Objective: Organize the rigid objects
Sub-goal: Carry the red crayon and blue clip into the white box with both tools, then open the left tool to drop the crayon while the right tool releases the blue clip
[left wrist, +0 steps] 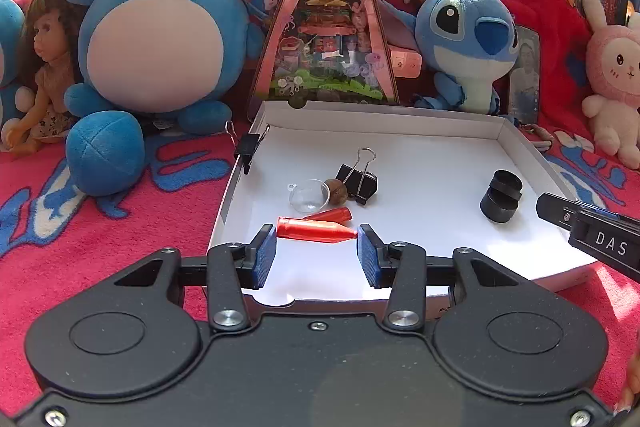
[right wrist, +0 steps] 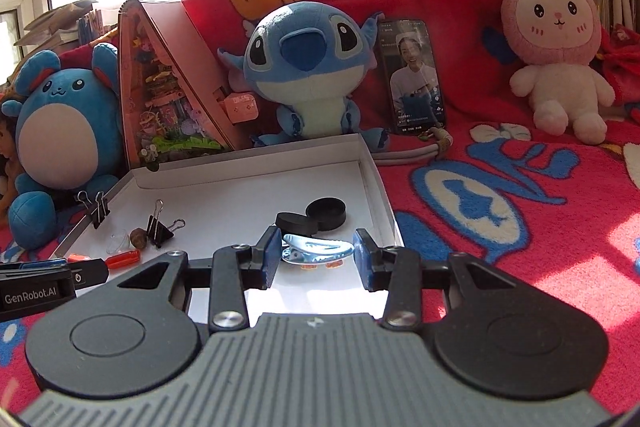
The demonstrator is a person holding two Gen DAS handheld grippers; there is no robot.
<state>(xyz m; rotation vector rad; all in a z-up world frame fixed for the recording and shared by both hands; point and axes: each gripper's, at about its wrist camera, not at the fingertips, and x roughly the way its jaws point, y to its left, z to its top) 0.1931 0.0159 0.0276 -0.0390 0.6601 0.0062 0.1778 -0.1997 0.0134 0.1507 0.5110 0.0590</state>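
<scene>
Low in the left wrist view, just inside the near rim of the white box (left wrist: 400, 115): left gripper (left wrist: 316, 251) part-closed, seemingly pinching a red bullet-shaped piece (left wrist: 316, 230) end to end, blunt end on one pad, pointed tip on the other. Just behind it, a second red piece (left wrist: 330, 215) lying on the box floor. Farther up at mid-frame, a clear dome (left wrist: 308, 195), a brown nut (left wrist: 335, 191) and a binder clip (left wrist: 358, 179) bunched together; right of them, well apart, stacked black caps (left wrist: 502, 197).

At centre of the right wrist view: right gripper (right wrist: 316, 253) closed across a silver hair clip (right wrist: 318, 247), over the box's near right corner.

Likely troubles, as a judgement:
- Pointed tip on a flat pad gives a poor hold; a tilt or a jolt could pivot the piece out and drop it.
- Smooth, curved metal of the hair clip could twist or slide between the pads.
- Right gripper showing at the right edge of the left view, so near; a careless crossing could knock them together.
- Anything dropped beyond the rim would land on the red blanket (right wrist: 520, 227), soft and busy, awkward to pick from.
</scene>
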